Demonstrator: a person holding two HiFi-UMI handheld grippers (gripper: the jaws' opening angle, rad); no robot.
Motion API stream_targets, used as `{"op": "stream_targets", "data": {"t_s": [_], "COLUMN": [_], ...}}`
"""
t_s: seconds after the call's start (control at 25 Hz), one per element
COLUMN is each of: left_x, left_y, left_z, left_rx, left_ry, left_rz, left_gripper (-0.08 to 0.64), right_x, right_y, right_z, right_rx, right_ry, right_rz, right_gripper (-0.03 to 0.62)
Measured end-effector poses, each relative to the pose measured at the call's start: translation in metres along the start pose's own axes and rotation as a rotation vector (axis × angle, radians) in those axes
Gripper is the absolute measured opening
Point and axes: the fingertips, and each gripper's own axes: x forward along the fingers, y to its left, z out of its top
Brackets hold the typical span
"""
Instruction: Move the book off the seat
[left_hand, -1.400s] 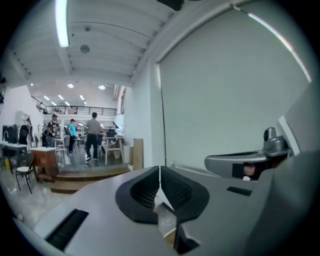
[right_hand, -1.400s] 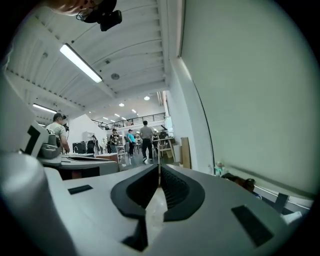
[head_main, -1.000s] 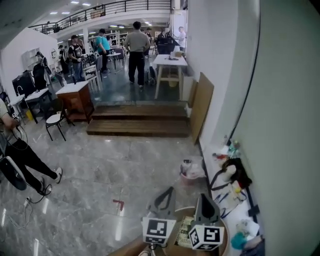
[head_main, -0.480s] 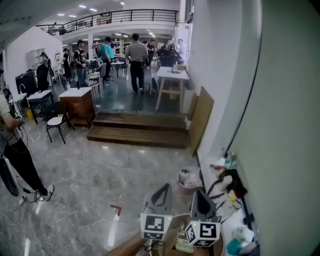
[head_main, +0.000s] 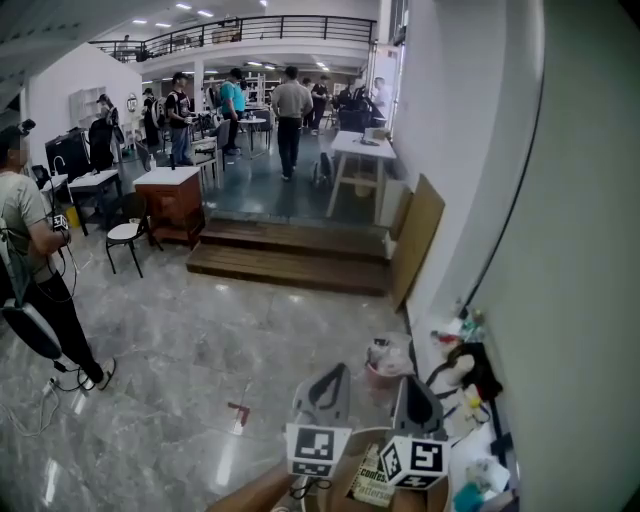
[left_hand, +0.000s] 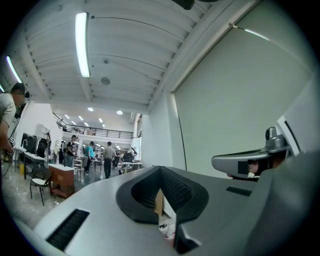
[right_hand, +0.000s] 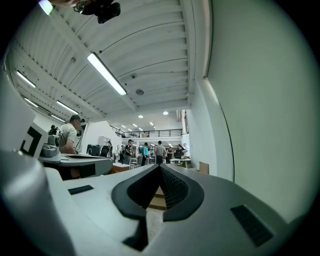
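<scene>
My left claw (head_main: 335, 373) and my right claw (head_main: 407, 388) hang side by side above the round brown wooden seat (head_main: 338, 492). Each points roughly level, out over the grey marble floor (head_main: 200, 350). In each claw's own view the two dark ribbed pads meet at the tip with nothing between them, so both claws are fully closed and empty. The pale paperback book with dark cover lettering (head_main: 372, 478) lies flat on the seat, lower in the head view than both claws and between them.
</scene>
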Motion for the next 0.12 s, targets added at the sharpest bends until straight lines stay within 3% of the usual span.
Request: {"op": "stream_targets", "data": {"t_s": [0.12], "left_x": [0.0022], "left_y": [0.0014], "left_z": [-0.0003], "left_rx": [0.004], "left_ry": [-0.002], "left_rz": [0.008], "left_gripper": [0.002], "right_x": [0.0037], "right_y": [-0.0017], "right_z": [-0.0018], "right_rx": [0.003], "right_ry": [-0.003], "right_rz": [0.004], "right_gripper": [0.006]}}
